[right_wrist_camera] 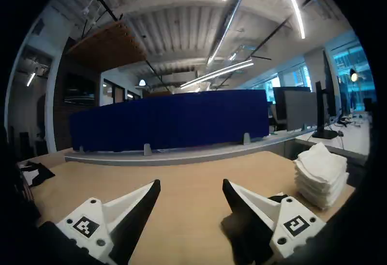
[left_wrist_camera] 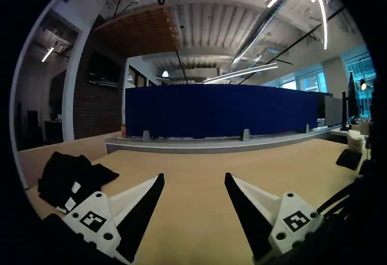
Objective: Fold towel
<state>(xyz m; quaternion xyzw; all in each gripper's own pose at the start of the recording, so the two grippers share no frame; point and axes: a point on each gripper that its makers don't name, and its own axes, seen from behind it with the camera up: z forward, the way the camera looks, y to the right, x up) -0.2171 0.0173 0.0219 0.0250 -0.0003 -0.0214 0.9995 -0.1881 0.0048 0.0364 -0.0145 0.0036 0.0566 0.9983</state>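
Hovering low over the pale wooden table, the left claw stands released, its two fingers spread wide with nothing between them. The right claw is likewise spread and empty.

The likeliest towel to fold is the crumpled black cloth, which lies on the table at about eight o'clock in the left gripper view, just beyond that claw's left finger (white tags show along its near edge). In the right gripper view a stack of white folded towels sits on the table at about three o'clock. A flat dark cloth lies at about five o'clock beside that claw's right finger; whether the finger touches it I cannot tell. A blue partition closes the far side at twelve o'clock.

The crumpled black cloth looks soft, light and limp. It should sag from any single hold, keep no shape of its own, and slide easily on the smooth wood. The best grip is probably two corners of one edge, one per claw, each pinching a single layer so the cloth can be drawn out flat. In the heap the corners are hidden, so the tagged edge seems the surest guide to one.
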